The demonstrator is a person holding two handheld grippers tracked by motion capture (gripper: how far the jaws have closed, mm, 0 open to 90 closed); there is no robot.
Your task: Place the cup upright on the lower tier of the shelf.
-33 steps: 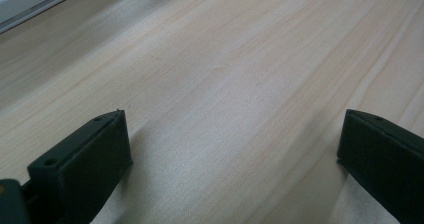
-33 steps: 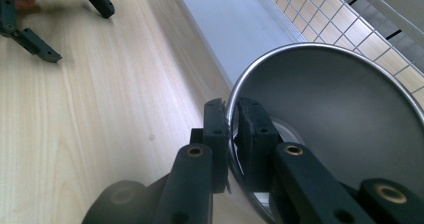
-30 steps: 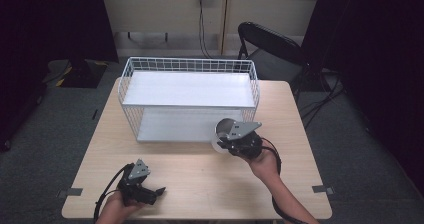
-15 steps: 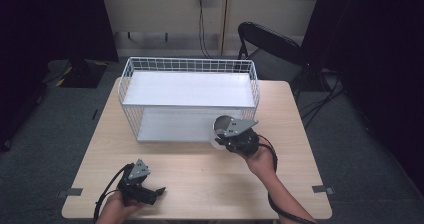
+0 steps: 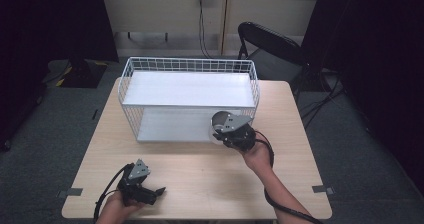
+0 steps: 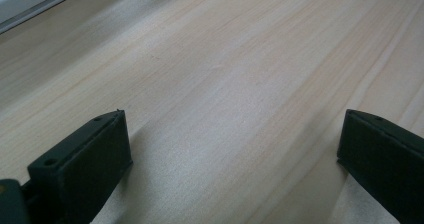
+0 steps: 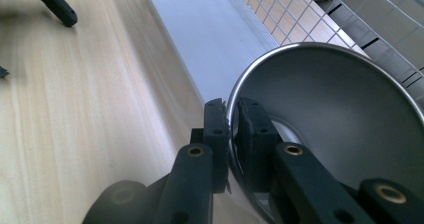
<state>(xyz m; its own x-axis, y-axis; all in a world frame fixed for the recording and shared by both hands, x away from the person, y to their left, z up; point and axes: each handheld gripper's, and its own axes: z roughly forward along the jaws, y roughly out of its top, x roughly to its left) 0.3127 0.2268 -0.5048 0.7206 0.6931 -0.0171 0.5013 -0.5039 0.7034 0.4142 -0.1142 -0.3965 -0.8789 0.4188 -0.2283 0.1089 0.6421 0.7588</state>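
The steel bowl hangs at the wire rack's lower shelf, rim pinched by the right gripper. Probably slide it in level. The left gripper rests open-jawed on the table.

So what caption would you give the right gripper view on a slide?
Hand-held gripper pinching the rim of a shiny metal bowl beside a white wire basket.
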